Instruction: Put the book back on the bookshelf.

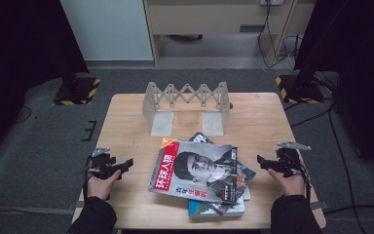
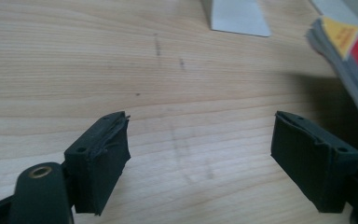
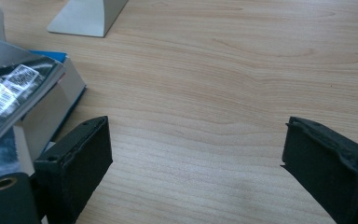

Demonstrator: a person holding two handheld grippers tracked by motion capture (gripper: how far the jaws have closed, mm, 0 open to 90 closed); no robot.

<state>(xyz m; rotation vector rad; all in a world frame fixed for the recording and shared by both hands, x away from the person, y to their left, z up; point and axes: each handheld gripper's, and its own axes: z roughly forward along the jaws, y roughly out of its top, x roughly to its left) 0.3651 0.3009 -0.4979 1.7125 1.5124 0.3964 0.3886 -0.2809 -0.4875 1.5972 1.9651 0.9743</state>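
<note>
High view: stack of magazines [image 1: 202, 178] lies mid-table, front half, top cover w/ red strip; left gripper [image 1: 125, 164] sits just left of it, right gripper [image 1: 262, 161] just right, both pointing inward, neither touching; grey folding rack [image 1: 186, 105] stands behind on the wooden table [image 1: 126, 122]. Left gripper view: jaws wide apart, nothing btwn them, bare wood below; magazines' edge at upper right. Right gripper view: jaws apart, empty; stack's corner just beside left jaw.

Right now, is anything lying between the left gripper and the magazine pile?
No. In the high view, only bare table separates the open left gripper from the magazine pile; the left gripper view shows bare wood too.
</note>
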